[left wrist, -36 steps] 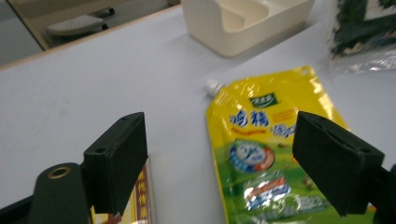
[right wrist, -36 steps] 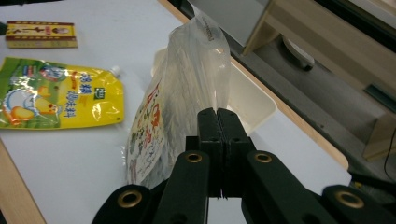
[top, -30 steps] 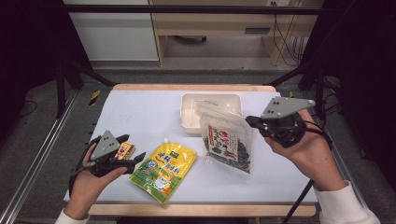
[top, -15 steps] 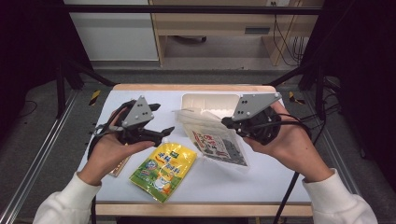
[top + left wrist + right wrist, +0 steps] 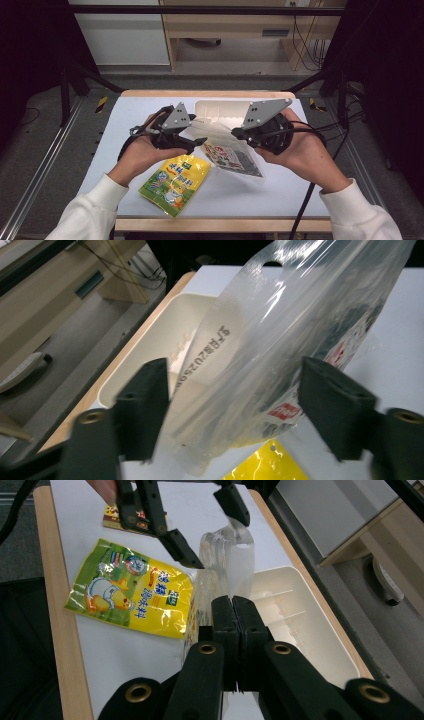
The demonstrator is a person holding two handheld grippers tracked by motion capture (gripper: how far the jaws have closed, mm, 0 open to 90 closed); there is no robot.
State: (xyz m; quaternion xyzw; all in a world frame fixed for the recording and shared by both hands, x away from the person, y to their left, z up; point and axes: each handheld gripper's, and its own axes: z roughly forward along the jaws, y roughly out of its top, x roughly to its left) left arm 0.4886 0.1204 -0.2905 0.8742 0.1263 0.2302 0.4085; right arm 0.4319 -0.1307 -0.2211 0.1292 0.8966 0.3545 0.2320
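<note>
Up above the table, the right gripper had its jaws clamped on one edge of the clear bag, whose other end hung between the left gripper's wide-apart jaws, a tray just beyond and a yellow packet below.

Both forearms reach in from the near edge, hands raised above the table. Left gripper, jaws spread wide, points right. Right gripper, jaws pressed together, points left toward it.
</note>
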